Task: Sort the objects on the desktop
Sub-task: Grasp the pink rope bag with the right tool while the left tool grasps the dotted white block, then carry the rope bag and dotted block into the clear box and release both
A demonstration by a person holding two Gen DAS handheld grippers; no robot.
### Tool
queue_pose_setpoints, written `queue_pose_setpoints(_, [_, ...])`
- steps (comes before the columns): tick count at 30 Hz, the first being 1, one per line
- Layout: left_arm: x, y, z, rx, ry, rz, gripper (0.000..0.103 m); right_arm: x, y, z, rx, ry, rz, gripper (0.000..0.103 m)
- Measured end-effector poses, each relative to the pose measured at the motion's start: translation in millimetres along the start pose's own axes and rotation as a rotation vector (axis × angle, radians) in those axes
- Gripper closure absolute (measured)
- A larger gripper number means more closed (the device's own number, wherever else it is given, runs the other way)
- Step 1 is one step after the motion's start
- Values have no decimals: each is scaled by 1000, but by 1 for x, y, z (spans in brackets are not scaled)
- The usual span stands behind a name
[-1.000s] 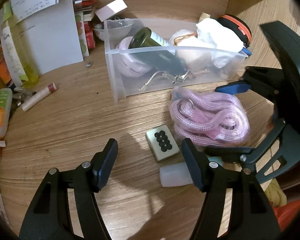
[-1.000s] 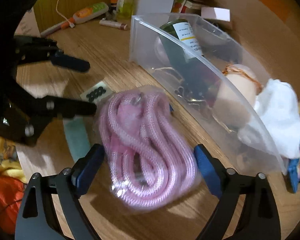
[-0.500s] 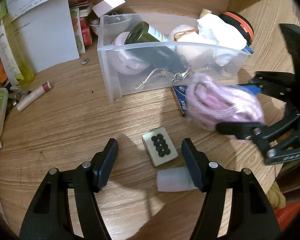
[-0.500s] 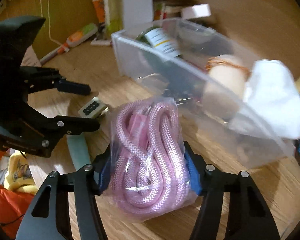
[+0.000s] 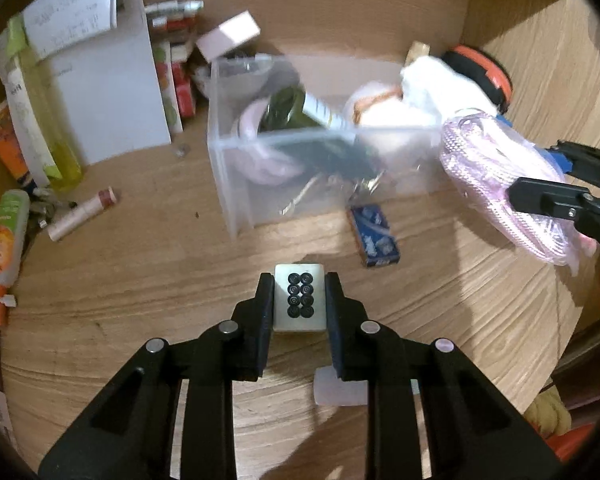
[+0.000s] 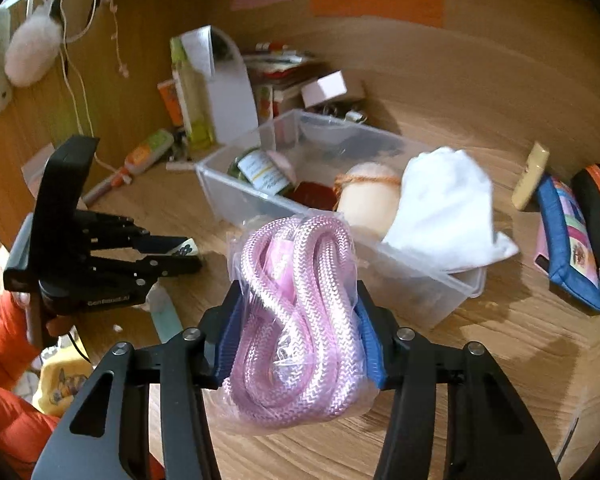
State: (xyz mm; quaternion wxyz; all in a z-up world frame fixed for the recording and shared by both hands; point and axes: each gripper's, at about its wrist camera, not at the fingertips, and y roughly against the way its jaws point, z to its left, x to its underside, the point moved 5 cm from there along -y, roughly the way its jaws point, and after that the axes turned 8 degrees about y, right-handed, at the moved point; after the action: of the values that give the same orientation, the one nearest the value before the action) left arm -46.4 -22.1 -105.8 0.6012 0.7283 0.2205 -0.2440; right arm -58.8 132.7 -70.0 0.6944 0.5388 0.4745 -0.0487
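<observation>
My left gripper (image 5: 299, 286) is shut on a white mahjong tile (image 5: 299, 297) with black dots, just above the wooden desk. My right gripper (image 6: 298, 320) is shut on a bagged pink rope (image 6: 300, 312) and holds it in the air in front of the clear plastic bin (image 6: 420, 280). In the left wrist view the rope (image 5: 496, 184) hangs at the bin's right end (image 5: 236, 184). The bin holds a green bottle (image 6: 260, 172), a white cloth (image 6: 444, 204) and a pale round thing (image 6: 368, 196).
A blue packet (image 5: 374, 236) lies on the desk before the bin. A translucent white tube (image 5: 340, 392) lies under my left gripper. A lip balm (image 5: 82, 214), an orange-green tube (image 5: 6, 240), papers and boxes crowd the back left. A blue pouch (image 6: 568, 248) lies right.
My left gripper closed on the mahjong tile. My right gripper closed on the bagged pink rope and lifted it off the desk, uncovering the blue packet.
</observation>
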Motion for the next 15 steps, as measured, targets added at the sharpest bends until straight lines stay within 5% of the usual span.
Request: queue_pose_setpoints(15, [-42, 56, -18, 110, 48, -199, 79, -39, 20, -31, 40, -195, -160, 56])
